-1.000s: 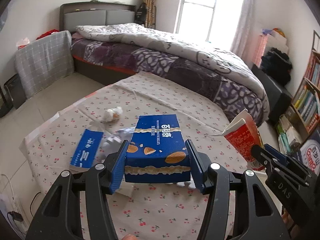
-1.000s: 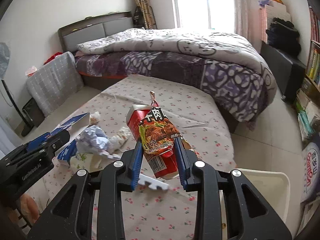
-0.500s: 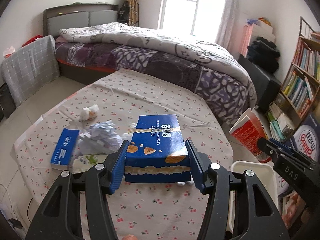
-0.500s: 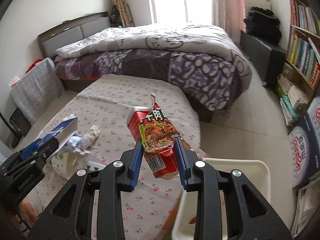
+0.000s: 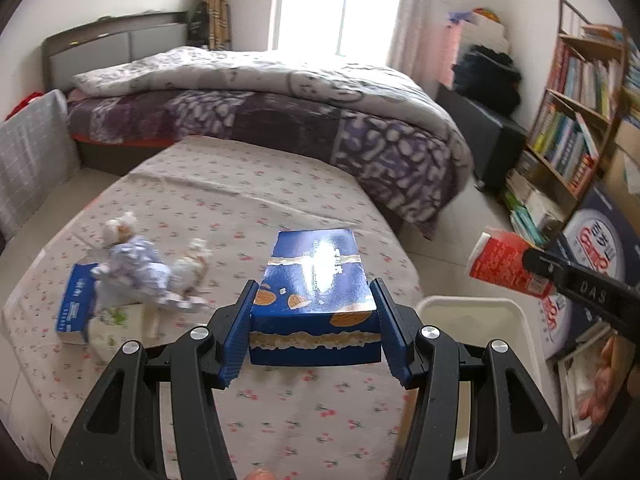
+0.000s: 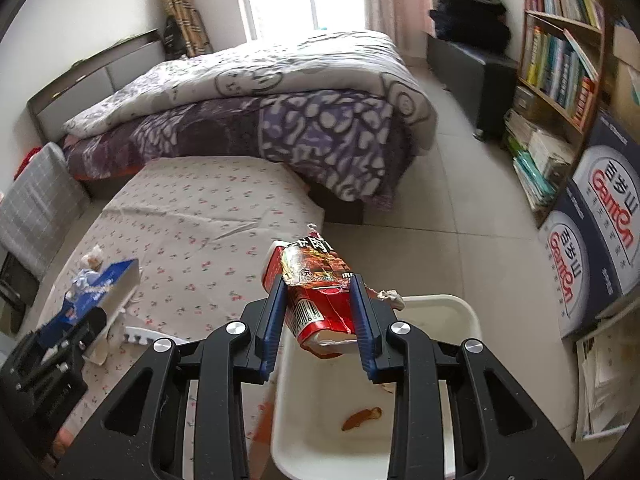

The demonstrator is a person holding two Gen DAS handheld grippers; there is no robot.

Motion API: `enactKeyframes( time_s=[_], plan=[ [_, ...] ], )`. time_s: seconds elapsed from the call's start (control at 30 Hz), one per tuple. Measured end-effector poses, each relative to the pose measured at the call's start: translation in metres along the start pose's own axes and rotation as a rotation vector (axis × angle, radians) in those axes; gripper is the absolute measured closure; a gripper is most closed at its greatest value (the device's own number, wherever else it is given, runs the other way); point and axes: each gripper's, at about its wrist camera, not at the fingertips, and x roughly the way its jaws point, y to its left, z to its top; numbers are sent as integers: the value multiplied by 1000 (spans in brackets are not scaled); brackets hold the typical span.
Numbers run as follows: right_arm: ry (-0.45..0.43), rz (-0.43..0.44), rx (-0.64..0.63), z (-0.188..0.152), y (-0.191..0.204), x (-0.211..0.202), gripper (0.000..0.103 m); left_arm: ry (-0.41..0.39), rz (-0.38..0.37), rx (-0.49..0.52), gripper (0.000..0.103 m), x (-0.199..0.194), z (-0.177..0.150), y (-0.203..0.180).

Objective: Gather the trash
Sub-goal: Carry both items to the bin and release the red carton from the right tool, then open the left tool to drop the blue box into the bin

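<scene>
Two hand-held grippers are loaded: our right one [image 6: 318, 320] clamps the red cup [image 6: 316, 300] over the bin [image 6: 460, 312], our left [image 5: 314, 328] grips the box [image 5: 316, 280] above the counter [image 5: 240, 200], so releasing early could miss the bin.

Bedroom. Daylight through window [image 5: 310, 4] on white far wall. Bed [image 6: 256, 120] with purple-patterned quilt, grey headboard [image 5: 116, 46]. Pale tiled floor [image 6: 476, 216]. Wooden bookshelf [image 5: 580, 92] (packed) at right. Cherry-print cloth covers table [image 5: 248, 196].
</scene>
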Motion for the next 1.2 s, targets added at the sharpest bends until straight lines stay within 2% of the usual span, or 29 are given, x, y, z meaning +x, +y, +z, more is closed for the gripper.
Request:
enactKeyframes(
  time_s=[0.23,0.43,0.47,0.57,0.7,0.9,0.97,1.2],
  plan=[
    [25,-40,54,-1,-35,0,72,45,-90,88,48,13,-10,-48],
    [32,-75,107,-1,-62,-1,67,83,-149,149,48,22,-22,-84],
    [29,-83,118,-1,-66,-1,64,91,-158,159,47,24,-25,-90],
    [15,-105,154,0,-78,-5,48,112,-184,173,47,29,-30,-104],
    [-4,-135,202,2,-95,-9,36,144,-230,178,47,33,-36,-119],
    [-26,-156,259,3,-111,-14,26,189,-298,179,46,39,-41,-136],
    [-31,-159,271,4,-113,-15,23,194,-299,180,39,39,-41,-139],
    [-59,-173,296,4,-112,-21,11,187,-294,164,31,34,-37,-133]
  ],
)
